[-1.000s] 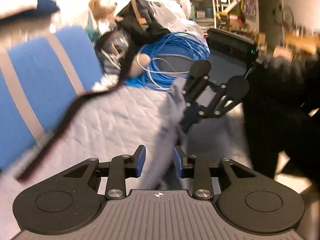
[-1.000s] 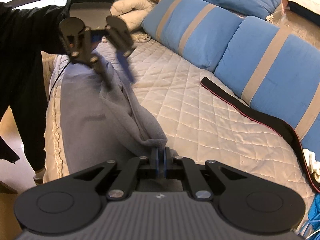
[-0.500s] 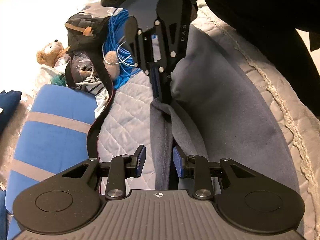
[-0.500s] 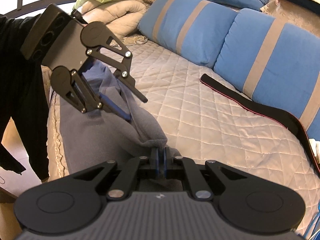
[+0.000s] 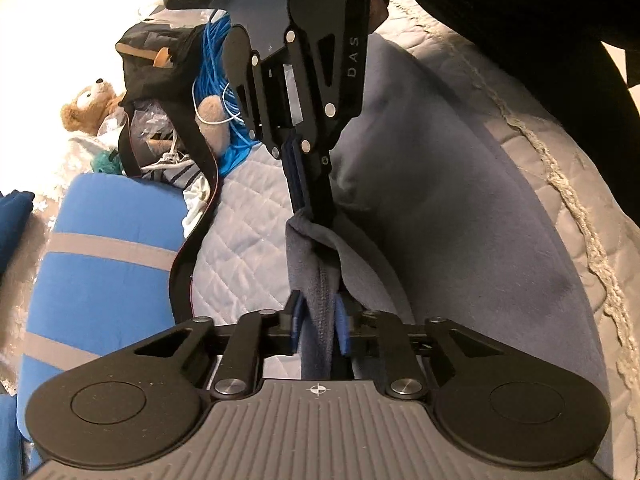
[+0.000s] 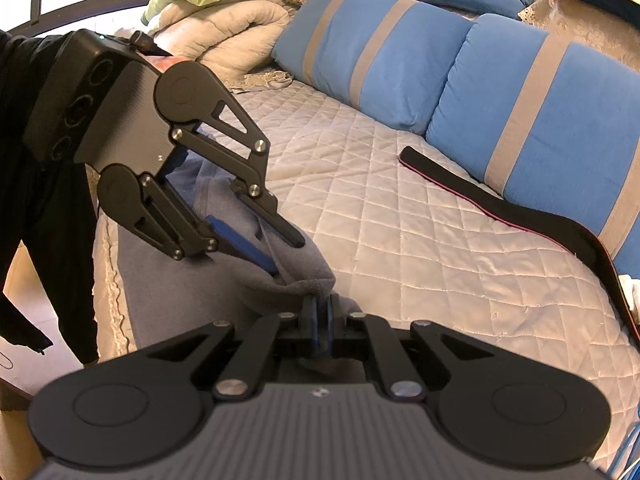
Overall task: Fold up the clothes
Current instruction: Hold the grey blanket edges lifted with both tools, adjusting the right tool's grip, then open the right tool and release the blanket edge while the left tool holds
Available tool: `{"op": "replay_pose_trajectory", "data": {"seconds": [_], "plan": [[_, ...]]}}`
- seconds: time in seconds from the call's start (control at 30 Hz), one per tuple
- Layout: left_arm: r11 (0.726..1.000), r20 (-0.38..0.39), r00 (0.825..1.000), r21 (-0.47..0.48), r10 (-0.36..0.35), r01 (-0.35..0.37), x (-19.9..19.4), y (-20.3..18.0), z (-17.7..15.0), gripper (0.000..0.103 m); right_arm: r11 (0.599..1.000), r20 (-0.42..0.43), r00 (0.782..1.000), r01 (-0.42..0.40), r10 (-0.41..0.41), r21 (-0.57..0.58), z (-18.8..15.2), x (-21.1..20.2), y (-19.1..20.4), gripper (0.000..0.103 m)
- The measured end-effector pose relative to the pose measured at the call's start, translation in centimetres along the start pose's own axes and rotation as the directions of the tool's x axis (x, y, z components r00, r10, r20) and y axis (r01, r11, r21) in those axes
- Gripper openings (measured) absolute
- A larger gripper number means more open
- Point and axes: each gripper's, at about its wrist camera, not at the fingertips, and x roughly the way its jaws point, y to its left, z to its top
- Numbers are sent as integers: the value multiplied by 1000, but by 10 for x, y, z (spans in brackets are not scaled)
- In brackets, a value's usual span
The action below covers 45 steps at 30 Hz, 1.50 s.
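A grey fleece garment [image 5: 440,200] lies spread on the quilted bed [image 6: 400,240], with one edge lifted into a ridge. In the right wrist view my right gripper [image 6: 320,312] is shut on the end of that ridge. The left gripper [image 6: 286,256] comes in from the upper left, its fingers straddling the same ridge a little further along. In the left wrist view the left gripper [image 5: 318,320] is closing, and its blue pads touch both sides of the grey fold. Straight ahead of it, the right gripper [image 5: 316,220] pinches the fold from above.
Blue cushions with grey stripes [image 6: 540,120] line the far side of the bed, and a black strap [image 6: 520,216] lies before them. A black bag [image 5: 160,64], a blue cable coil [image 5: 216,52] and a teddy bear [image 5: 86,108] crowd one end. A person in black [image 6: 40,200] stands at the bed's edge.
The left gripper has rolled over and dropped onto the raised grey fold close to the right gripper, and its jaws have narrowed onto the cloth. The right gripper has kept still, still pinching.
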Motion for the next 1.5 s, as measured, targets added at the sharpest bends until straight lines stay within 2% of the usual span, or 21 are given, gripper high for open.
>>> {"op": "replay_pose_trajectory", "data": {"seconds": [0.13,0.2,0.33,0.53,0.73,0.8,0.87,0.97,1.03,1.07,1.1,1.2,1.27,1.37,1.5], "plan": [[1000,0,1000,19,-1,1,-2,-1,1,4,1000,0,1000,-1,1,0,-1,0,0,5],[1000,6,1000,4,-12,12,-4,2,1,3,1000,-2,1000,5,-5,-9,-1,0,0,5],[997,17,1000,-81,-1,2,-7,18,-5,3,999,12,999,33,-33,-29,-1,-1,3,5],[967,52,998,-248,-44,56,-13,42,-14,3,998,14,999,42,-42,-40,-3,-2,2,5],[919,64,994,-379,-94,111,-11,58,-22,3,995,-11,998,67,-68,-76,-3,0,3,4],[894,68,991,-429,-112,131,-10,64,-25,3,993,-14,997,78,-79,-90,-4,0,4,4],[854,79,988,-496,-135,157,-9,73,-31,3,990,-27,996,87,-90,-107,-5,1,6,4],[817,91,983,-546,-161,185,-6,78,-36,3,990,-44,995,83,-89,-116,-7,3,7,4],[815,89,982,-548,-165,187,-6,77,-35,3,992,-31,996,80,-83,-99,-6,2,5,5],[815,85,982,-549,-166,185,-5,77,-35,3,993,-22,996,80,-83,-91,-5,1,4,7],[813,82,983,-552,-166,184,-5,77,-35,3,992,-12,996,85,-87,-90,-5,-1,4,26],[793,89,981,-578,-174,193,-5,81,-39,3,983,26,991,136,-134,-123,-5,-4,8,47],[781,97,979,-591,-179,201,-5,82,-41,3,975,41,988,156,-152,-160,-5,-4,12,48],[784,100,979,-586,-180,204,-6,81,-40,3,954,43,983,185,-180,-237,-5,0,21,49],[803,94,980,-562,-177,199,-8,77,-39,3,919,38,975,220,-220,-327,-2,5,34,62]]}}
